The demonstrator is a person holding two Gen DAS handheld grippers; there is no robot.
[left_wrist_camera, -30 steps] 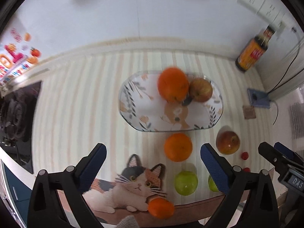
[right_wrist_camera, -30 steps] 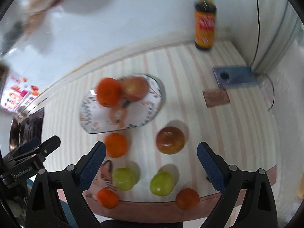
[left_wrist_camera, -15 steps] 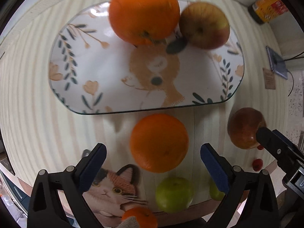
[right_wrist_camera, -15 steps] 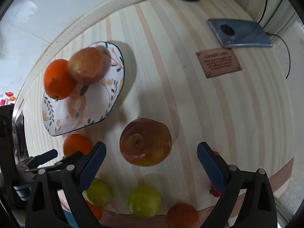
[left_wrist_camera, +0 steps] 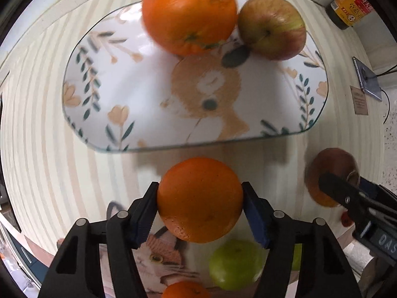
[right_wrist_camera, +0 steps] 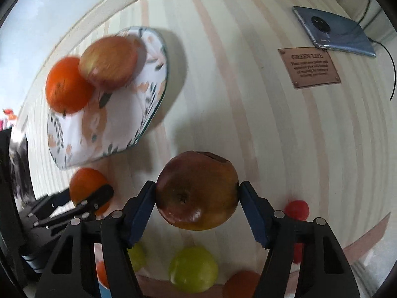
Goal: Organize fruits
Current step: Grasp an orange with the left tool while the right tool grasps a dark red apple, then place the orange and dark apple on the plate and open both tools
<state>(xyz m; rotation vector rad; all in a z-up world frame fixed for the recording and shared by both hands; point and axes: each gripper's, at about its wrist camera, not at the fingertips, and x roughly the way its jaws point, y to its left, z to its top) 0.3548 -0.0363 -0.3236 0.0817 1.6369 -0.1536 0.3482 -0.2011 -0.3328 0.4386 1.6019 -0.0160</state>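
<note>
Two grippers, both loaded: left gripper (left_wrist_camera: 199, 209) clamps an orange (left_wrist_camera: 199, 198); right gripper (right_wrist_camera: 197, 207) clamps a dark apple (right_wrist_camera: 197, 190), near the plate (right_wrist_camera: 148, 79).

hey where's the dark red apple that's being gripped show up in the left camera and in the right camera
Left wrist: the dark red apple sits at the right edge, partly behind the right gripper.
Right wrist: the apple is at lower center, clamped between the right gripper fingers.
Shared landmark: the flowered plate, carrying an orange and a lighter apple.
</note>
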